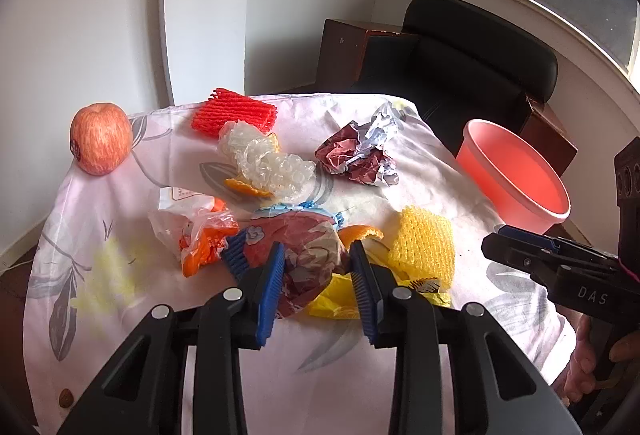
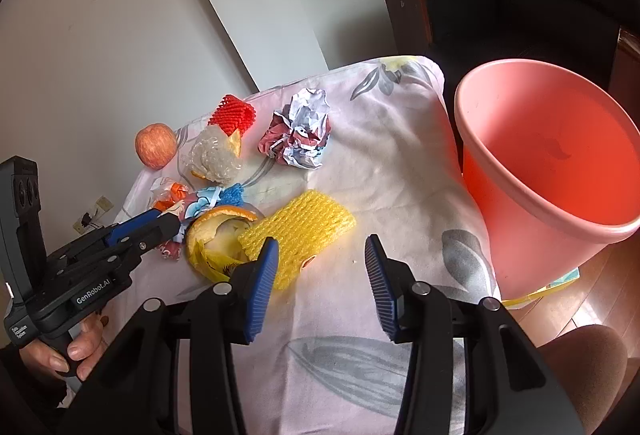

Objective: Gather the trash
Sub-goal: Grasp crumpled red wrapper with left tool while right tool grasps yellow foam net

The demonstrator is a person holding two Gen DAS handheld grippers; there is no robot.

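Fingers (image 1: 316, 285) of the left hand are closing partway around a crumpled red wrapper (image 1: 308, 255) lying between them on the worktop (image 1: 400, 203); right fingers (image 2: 322, 285) are hanging half-open, empty, nearer the bin (image 2: 560, 171).

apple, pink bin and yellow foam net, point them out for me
apple (image 1: 101, 139), left wrist view, middle of its skin
pink bin (image 2: 520, 235), right wrist view, outer wall
yellow foam net (image 2: 304, 231), right wrist view, its middle
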